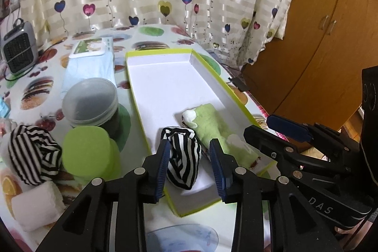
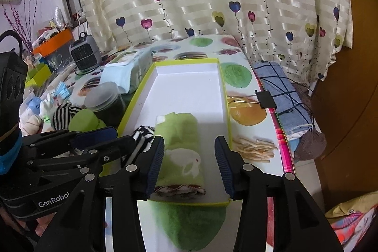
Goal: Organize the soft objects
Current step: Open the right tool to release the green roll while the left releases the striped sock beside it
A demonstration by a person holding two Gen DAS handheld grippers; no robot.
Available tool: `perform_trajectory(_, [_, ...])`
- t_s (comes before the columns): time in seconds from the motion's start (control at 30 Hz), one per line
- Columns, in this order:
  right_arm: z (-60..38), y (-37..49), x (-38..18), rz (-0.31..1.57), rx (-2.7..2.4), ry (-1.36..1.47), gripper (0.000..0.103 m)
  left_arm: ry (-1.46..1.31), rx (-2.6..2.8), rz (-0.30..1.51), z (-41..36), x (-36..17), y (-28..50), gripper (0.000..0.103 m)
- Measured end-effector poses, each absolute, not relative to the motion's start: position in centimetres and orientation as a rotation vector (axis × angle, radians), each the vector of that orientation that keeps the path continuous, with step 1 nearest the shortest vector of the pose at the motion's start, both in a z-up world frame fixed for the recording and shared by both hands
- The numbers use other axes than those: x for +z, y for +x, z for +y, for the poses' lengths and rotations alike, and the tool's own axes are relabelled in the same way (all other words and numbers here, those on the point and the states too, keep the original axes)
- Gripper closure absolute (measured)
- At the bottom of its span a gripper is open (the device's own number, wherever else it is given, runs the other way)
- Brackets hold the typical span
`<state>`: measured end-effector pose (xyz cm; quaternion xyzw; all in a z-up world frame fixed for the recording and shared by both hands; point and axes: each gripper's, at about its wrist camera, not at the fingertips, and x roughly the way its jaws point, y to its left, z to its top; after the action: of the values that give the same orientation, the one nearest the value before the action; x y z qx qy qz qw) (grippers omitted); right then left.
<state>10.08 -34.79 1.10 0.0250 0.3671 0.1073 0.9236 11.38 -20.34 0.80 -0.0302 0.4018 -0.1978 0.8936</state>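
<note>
A shallow white box with a lime rim (image 1: 163, 52) (image 2: 186, 61) lies on the fruit-print table. Inside, at its near end, lie a rolled green sock (image 1: 213, 126) (image 2: 180, 148) and a black-and-white striped sock roll (image 1: 183, 157) (image 2: 141, 134). My left gripper (image 1: 190, 167) is open, its fingers on either side of the striped roll, which rests on the box floor. My right gripper (image 2: 189, 165) is open above the green sock; it shows in the left wrist view (image 1: 278, 131) at right. Outside the box at left lie a second striped roll (image 1: 30, 155) (image 2: 62, 115) and a white roll (image 1: 36, 204).
Left of the box stand a frosted round container (image 1: 91, 100) (image 2: 105, 97), a lime foam disc (image 1: 86, 152) (image 2: 83, 119), a wipes pack (image 1: 91, 60) (image 2: 127, 70) and a small grey heater (image 1: 19, 49) (image 2: 85, 53). A wooden wardrobe (image 1: 330, 27) stands right; a binder clip (image 2: 267, 99) sits at the table edge.
</note>
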Motion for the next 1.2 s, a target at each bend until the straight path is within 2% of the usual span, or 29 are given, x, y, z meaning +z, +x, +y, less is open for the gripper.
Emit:
perform_trajectory(0.33, [-33.3,6.9,2.8,0.72,0.244,0.063,0.057,-0.049,-0.391,0.767,-17.6,2.8,7.7,0.07])
perform_trajectory(1.2, [-25.1,2.9,4.1,0.714,0.406,-0.037,0.057,-0.082,-0.267,0.723,-9.2,3.5,1.9,0.07])
